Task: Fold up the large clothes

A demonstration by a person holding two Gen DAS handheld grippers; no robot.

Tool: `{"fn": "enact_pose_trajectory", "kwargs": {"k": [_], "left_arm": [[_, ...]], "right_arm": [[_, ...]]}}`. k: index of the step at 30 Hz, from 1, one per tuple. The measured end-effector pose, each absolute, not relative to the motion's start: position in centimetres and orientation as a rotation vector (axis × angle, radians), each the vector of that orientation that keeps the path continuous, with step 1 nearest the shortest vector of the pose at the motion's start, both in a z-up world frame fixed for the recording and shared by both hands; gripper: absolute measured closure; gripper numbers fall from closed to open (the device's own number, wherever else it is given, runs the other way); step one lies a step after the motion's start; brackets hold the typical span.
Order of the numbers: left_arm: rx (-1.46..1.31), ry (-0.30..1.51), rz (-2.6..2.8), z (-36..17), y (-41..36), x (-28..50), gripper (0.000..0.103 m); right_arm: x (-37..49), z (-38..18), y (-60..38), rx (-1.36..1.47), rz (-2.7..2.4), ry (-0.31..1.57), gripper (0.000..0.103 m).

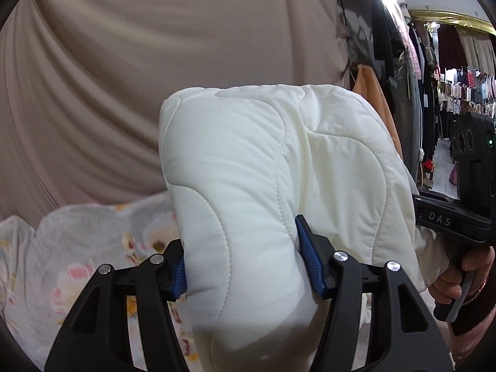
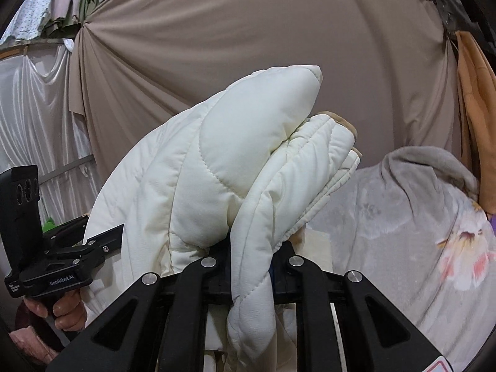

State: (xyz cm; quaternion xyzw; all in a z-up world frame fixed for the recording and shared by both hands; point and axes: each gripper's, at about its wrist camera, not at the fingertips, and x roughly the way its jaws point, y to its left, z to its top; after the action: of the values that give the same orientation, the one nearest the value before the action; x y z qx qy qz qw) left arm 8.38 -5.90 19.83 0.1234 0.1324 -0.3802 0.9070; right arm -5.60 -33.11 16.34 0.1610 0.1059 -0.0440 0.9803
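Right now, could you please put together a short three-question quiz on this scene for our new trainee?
1. True or false: both grippers grip the white quilted jacket.
2. The left gripper pinches: A) a thick padded fold, B) a thin flat hem?
3. What pattern is on the grey blanket below?

Key: 1 true, the right gripper also clamps it; 2 A; 3 flowers.

A grey blanket (image 2: 403,232) printed with pink and yellow flowers covers the surface below. It lies rumpled, bunched into a raised hump at the far right in the right wrist view.
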Motion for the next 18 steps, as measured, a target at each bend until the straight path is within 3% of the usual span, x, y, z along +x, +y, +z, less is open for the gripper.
{"fn": "enact_pose_trajectory", "kwargs": {"k": [18], "left_arm": [[0.167,-0.040,-0.718,25.7,3.5,10.9,0.045]], "right_arm": [[0.4,24.8,-26.7,0.201,0.046,0.017,0.088]]}}
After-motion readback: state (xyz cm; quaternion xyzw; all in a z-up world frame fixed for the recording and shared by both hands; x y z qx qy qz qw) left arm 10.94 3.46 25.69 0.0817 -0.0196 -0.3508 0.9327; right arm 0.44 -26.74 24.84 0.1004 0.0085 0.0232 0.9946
